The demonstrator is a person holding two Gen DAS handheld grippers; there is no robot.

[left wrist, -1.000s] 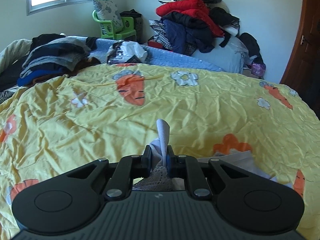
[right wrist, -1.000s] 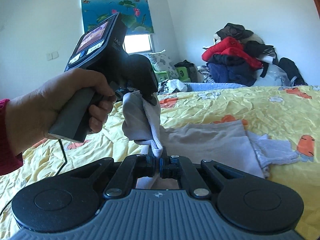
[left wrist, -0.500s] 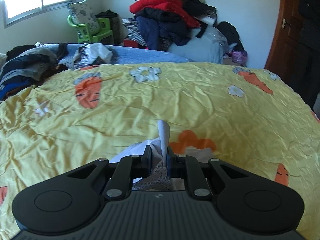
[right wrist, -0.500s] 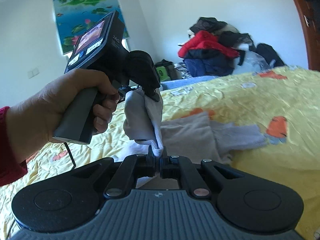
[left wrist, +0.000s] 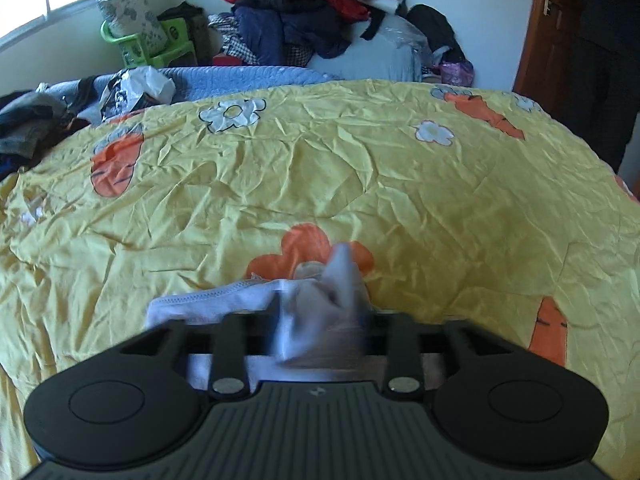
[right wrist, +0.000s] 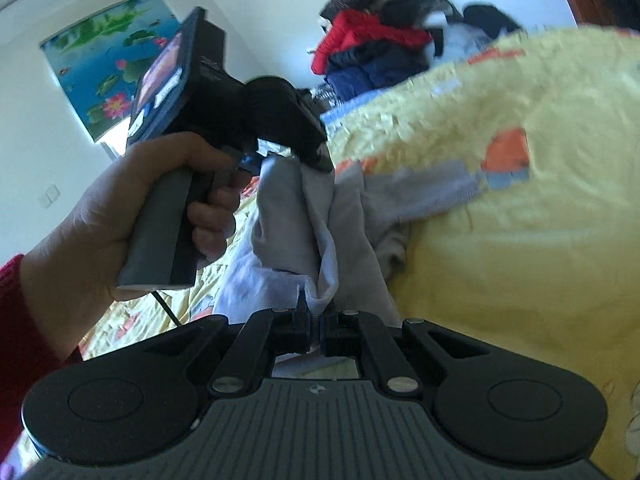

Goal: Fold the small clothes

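A small white garment (left wrist: 320, 312) hangs, blurred, in front of my left gripper (left wrist: 318, 328), whose fingers stand wide apart; a white hem (left wrist: 208, 300) trails left over the yellow bedsheet (left wrist: 400, 184). In the right wrist view my right gripper (right wrist: 316, 320) is shut on a fold of the same white garment (right wrist: 288, 216). The garment runs up to the left gripper (right wrist: 316, 156), held in a hand. A beige-grey piece of clothing (right wrist: 416, 196) lies on the sheet behind.
A pile of red and dark clothes (left wrist: 304, 8) sits on a pale bundle beyond the bed. Folded dark clothes (left wrist: 28, 120) and a white bag (left wrist: 136, 88) lie at the far left. A green chair (left wrist: 148, 44) stands by the window. A brown door (left wrist: 560, 40) is at the right.
My left gripper has opened and the white garment slips loose in front of it. Both grippers have swung to the right, and the right wrist view has tilted.
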